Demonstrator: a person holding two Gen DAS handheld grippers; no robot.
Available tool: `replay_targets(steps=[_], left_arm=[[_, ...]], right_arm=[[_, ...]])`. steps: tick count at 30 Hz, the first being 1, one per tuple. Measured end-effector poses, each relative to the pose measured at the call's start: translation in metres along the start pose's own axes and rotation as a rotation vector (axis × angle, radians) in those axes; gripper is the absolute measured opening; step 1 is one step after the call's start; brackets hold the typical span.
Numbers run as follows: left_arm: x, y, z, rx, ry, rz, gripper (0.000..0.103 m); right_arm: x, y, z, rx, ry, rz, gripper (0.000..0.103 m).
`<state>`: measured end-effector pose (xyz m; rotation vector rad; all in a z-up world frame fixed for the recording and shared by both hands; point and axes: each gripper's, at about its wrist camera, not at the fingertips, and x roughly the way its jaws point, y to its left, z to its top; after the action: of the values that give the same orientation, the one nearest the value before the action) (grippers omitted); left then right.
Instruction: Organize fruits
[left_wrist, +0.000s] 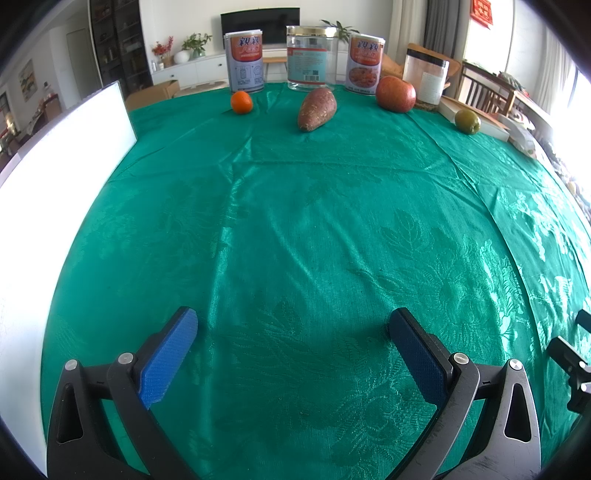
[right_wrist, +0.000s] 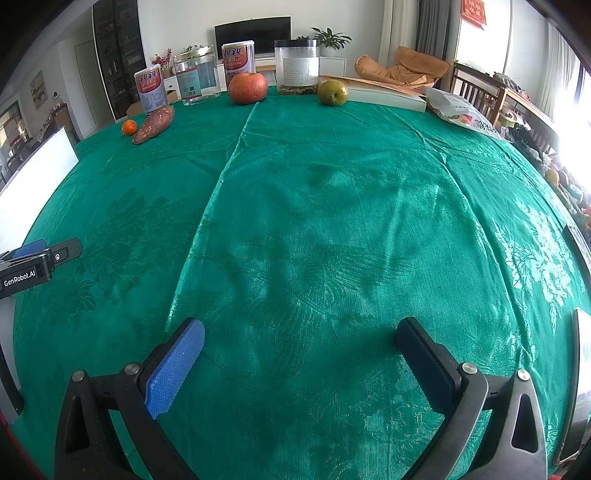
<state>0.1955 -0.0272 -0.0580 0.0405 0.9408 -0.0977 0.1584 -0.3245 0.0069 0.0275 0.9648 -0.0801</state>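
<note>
Both grippers gaped wide, empty, over the green surface.
Left gripper and right gripper touched nothing; far back lay orange, sweet potato, apple, pear.

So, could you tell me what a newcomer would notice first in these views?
The shiny green tablecloth fills both views. At its far edge lie an orange, a sweet potato, a red apple and a green fruit, before cans and jars. Both grippers hover open and empty.

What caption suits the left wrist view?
Open left gripper over green tablecloth; orange, sweet potato, apple lined up ahead.
</note>
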Motion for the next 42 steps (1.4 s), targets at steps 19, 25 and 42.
replay_targets(steps=[19, 25, 42], left_arm=[[-0.0001, -0.0001, -0.0001, 0.0, 0.0, 0.0, 0.103], [-0.0001, -0.0001, 0.0, 0.0, 0.0, 0.0, 0.103], [0.0012, -0.0027, 0.0013, -0.031, 0.001, 0.023, 0.103]], right_arm=[[0.0003, -0.0003, 0.0005, 0.0, 0.0, -0.002, 0.103], [0.0003, -0.0004, 0.0005, 0.0, 0.0, -0.002, 0.103], [0.0007, -0.0002, 0.0006, 0.001, -0.001, -0.005, 0.103]])
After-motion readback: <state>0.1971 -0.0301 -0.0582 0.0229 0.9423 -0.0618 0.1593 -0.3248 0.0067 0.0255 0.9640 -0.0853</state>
